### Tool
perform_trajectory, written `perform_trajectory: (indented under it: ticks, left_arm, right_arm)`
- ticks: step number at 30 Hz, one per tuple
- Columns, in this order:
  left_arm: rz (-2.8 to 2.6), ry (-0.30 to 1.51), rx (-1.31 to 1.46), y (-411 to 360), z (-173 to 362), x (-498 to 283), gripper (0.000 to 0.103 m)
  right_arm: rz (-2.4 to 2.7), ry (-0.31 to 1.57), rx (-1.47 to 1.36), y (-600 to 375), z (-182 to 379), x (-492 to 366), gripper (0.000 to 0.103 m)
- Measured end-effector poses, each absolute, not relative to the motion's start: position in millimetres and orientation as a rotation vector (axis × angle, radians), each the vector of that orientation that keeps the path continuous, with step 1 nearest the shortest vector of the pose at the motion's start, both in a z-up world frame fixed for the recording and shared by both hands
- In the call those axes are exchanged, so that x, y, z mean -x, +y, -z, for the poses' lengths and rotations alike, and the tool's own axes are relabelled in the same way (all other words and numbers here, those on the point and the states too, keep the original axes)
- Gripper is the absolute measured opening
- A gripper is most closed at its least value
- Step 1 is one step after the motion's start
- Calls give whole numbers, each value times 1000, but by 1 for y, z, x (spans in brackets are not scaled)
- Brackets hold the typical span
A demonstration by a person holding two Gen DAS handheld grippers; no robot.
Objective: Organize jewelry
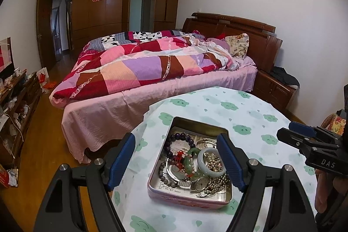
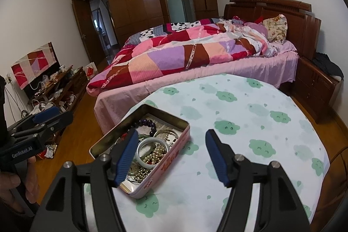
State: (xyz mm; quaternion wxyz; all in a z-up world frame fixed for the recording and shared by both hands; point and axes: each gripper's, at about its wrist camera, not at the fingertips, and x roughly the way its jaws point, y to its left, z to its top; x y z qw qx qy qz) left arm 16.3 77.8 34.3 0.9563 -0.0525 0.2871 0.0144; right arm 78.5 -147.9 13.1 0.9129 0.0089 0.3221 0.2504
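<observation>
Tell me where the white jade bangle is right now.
The white jade bangle lies in the pink tin on the round table, right of the green bangle, looped around pearl beads, just behind the wristwatch.

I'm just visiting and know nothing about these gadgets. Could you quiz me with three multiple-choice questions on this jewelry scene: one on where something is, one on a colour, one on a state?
1. Where does the jewelry lie?
A. On the bed
B. In the tin
C. On the floor

2. What colour are the gripper finger pads?
A. Blue
B. Red
C. Yellow

3. How is the tin?
A. Lidded
B. Open-topped
C. Overturned

Answers:
1 B: bracelets and a watch fill the tin.
2 A: the pads are blue.
3 B: no lid covers it; the contents show.
</observation>
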Motion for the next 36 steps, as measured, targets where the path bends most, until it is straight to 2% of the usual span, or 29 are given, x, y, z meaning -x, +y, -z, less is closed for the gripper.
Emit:
perform_trajectory:
  ticks: [36]
  left_arm:
    - [-10,596,98,74,-26,-11,77]
  right_arm:
    - [-518,664,-19,-150,-13,-78,69]
